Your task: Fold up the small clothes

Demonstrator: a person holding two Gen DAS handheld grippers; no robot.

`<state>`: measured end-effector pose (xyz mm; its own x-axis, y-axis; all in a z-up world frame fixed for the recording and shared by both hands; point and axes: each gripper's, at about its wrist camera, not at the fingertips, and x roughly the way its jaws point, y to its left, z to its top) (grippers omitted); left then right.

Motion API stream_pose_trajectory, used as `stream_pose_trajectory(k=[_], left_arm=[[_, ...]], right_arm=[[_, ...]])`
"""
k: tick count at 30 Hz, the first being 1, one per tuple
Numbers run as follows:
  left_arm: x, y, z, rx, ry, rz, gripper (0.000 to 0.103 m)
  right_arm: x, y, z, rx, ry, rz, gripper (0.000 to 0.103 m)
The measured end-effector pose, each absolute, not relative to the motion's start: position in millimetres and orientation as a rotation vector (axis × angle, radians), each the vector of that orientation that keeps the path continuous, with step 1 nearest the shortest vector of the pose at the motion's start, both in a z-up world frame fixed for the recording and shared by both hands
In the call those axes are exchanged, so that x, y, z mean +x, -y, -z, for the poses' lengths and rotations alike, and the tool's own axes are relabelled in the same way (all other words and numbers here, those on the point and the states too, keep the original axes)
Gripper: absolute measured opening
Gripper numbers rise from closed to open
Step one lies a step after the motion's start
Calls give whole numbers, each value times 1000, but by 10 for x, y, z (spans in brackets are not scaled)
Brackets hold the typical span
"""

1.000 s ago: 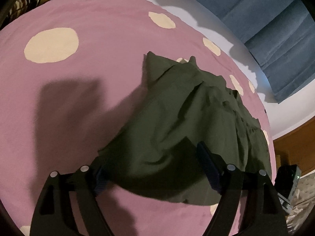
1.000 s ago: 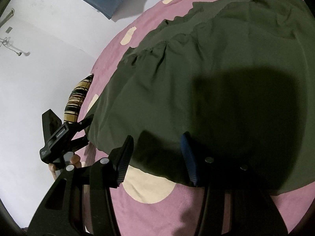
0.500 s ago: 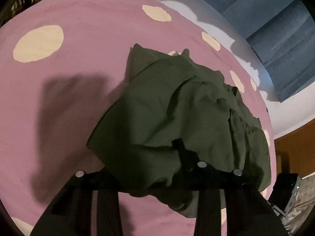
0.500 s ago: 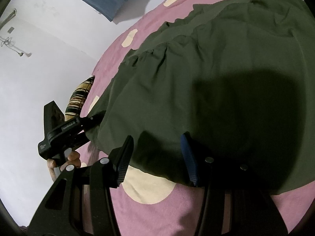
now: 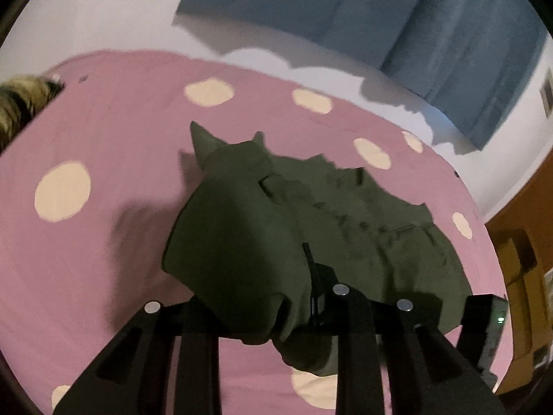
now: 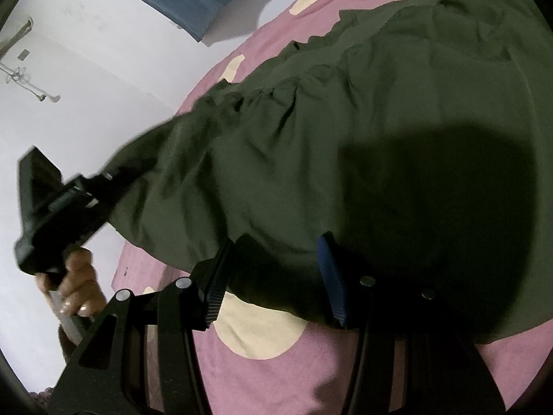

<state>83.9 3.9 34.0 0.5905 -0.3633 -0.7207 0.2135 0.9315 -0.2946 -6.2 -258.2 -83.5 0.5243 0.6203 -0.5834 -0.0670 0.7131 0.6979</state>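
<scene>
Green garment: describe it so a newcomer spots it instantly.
On the pink bedsheet with cream dots lies one dark olive-green garment, gathered along a seam. The left gripper lifts its corner; it is the only cloth item on the sheet.

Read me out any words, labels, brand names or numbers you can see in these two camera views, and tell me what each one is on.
None can be read.
Side of the black left-hand tongs, right wrist view: a pale strip, perhaps lettering, too blurred to read.
Dark olive-green cloth garment: no label or print showing.
Pink bedsheet with cream dots: pattern only, no text.
Blue curtain: plain.
</scene>
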Motion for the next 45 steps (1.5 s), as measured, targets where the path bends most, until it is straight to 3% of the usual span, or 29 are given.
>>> stream_pose_trajectory(k=[18,33,45], left_arm=[[645,1390,-808,81,-762,440,25],[281,2551,-228,326,-813,504,25],[127,2886,167,438,-824,472,25]], right_arm=[[-356,2744,751,655,-908,-469,49],[-981,3707,640,672,-879,-316,53],[-1249,4121,771,751,-871,-232,55]])
